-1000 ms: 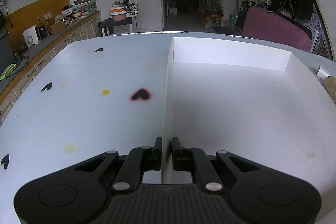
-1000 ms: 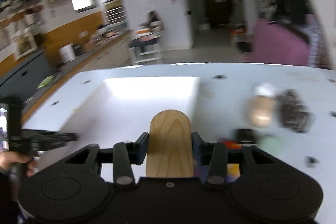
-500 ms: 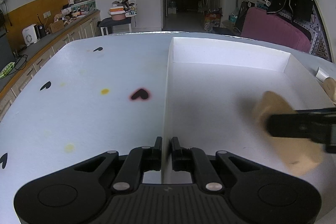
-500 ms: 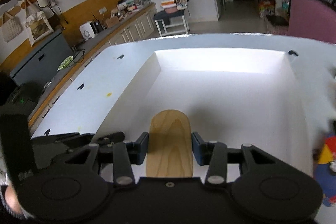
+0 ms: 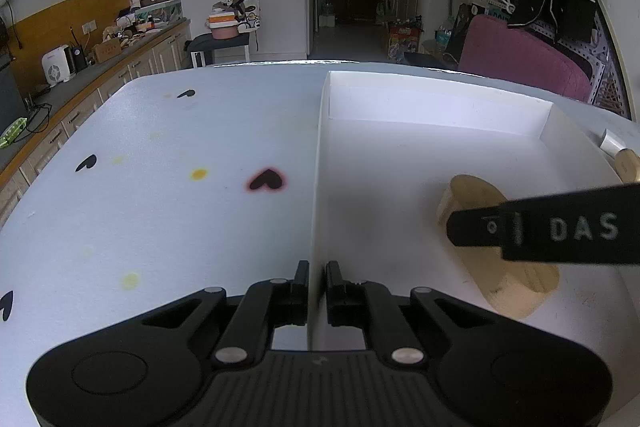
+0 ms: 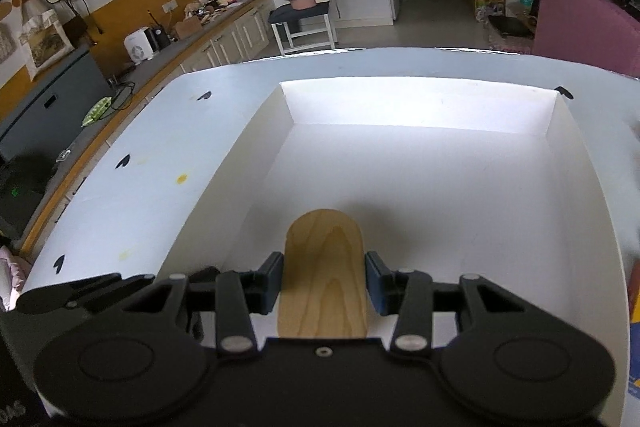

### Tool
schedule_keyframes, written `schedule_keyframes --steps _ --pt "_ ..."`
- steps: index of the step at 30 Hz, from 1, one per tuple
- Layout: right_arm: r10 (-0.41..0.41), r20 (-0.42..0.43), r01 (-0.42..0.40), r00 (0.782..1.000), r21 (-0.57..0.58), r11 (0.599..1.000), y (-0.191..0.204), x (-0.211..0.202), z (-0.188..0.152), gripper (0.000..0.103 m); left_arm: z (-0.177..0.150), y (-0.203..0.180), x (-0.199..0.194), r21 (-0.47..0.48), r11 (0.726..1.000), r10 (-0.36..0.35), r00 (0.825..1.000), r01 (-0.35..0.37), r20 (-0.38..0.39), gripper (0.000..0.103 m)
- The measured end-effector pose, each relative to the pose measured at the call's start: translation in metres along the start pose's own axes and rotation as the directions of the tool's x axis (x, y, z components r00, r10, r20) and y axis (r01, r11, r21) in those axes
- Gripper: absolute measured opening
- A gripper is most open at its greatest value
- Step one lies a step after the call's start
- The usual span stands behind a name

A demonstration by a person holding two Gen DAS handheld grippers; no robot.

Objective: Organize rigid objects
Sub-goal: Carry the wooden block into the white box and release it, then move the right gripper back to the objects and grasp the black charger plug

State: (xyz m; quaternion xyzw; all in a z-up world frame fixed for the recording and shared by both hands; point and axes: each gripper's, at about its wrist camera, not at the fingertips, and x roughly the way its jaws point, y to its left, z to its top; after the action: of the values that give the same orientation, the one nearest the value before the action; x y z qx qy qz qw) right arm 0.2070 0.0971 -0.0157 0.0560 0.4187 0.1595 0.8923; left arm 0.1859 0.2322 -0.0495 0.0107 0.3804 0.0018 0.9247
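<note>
On the white table, a shallow white box stood open-topped, its floor bare apart from what the right tool carried over it. Along the box's left wall, the left gripper was clamped on the thin edge of that wall, its two black fingers pressed together with only the sheet of the wall between them. From the right wrist view, the same tool appeared at the near left, beside the box's near-left corner.

Over the near part of the box floor, the right gripper was closed on a flat wooden block with a rounded far end; the blue pads bore against its two long sides. In the left wrist view the wooden block showed at the right, inside the box walls, with a black finger marked "DAS" crossing in front of it. Whether the block touched the floor could not be determined; a soft shadow lay on the floor beyond its rounded end.

Outside the box's far right wall, a small white roll and a pale wooden piece lay on the table. Black heart marks and yellow spots dotted the table to the left of the box.
</note>
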Motion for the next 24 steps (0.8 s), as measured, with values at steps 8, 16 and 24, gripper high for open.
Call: schedule_keyframes --steps 8,16,24 --pt "-0.018 0.000 0.018 1.000 -0.015 1.000 0.003 0.002 0.003 0.055 -0.001 0.000 0.000 -0.005 1.000 -0.005 1.000 0.005 0.001 0.007" --pt "-0.016 0.054 0.018 0.998 -0.034 0.999 0.001 -0.025 0.007 0.057 -0.001 0.001 0.000 -0.010 1.000 -0.007 1.000 0.007 0.001 0.007" --pt "-0.060 0.166 0.069 0.984 -0.050 0.996 -0.030 -0.069 0.018 0.058 -0.002 0.003 0.000 -0.014 1.000 -0.010 1.000 0.010 0.002 0.007"
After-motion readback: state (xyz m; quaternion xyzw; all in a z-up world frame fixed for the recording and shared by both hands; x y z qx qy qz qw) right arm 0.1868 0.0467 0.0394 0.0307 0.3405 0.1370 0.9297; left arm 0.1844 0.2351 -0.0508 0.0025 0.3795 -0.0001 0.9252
